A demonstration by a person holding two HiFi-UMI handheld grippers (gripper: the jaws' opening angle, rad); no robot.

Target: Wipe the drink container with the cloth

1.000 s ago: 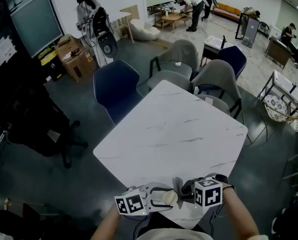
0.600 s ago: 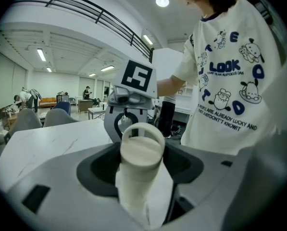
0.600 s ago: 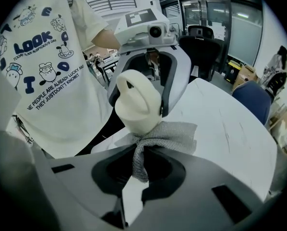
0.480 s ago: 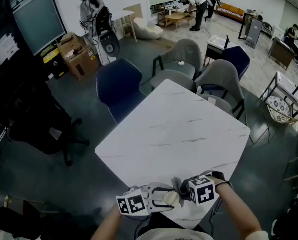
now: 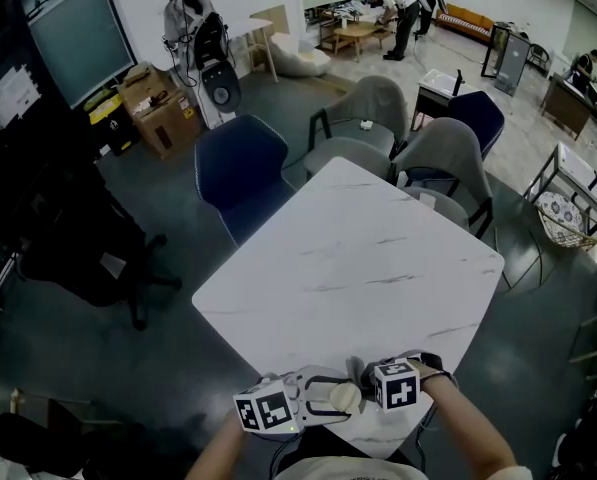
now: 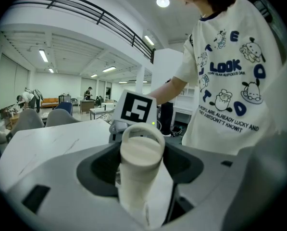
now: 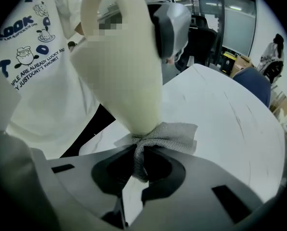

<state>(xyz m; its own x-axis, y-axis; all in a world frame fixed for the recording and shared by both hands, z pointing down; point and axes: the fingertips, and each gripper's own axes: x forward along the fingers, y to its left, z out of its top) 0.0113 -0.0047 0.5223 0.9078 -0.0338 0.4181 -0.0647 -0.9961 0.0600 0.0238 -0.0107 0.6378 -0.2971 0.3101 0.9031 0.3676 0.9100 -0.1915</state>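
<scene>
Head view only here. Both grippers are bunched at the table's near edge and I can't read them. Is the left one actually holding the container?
Observer: Yes. The left gripper has its jaws clamped on the cream container, with the loop-handled lid facing its camera.
Operator: Right one got the cloth?
Observer: Yes. The right gripper pinches a grey mesh cloth, bunched between its jaws.
Operator: Cloth on the container?
Observer: Touching it, at the end opposite the loop handle.

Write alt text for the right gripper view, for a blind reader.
The right gripper pinches a grey cloth, whose bunched end touches a cream container tilted just above it. Behind are a white marble table and, at left, the person's printed T-shirt.
</scene>
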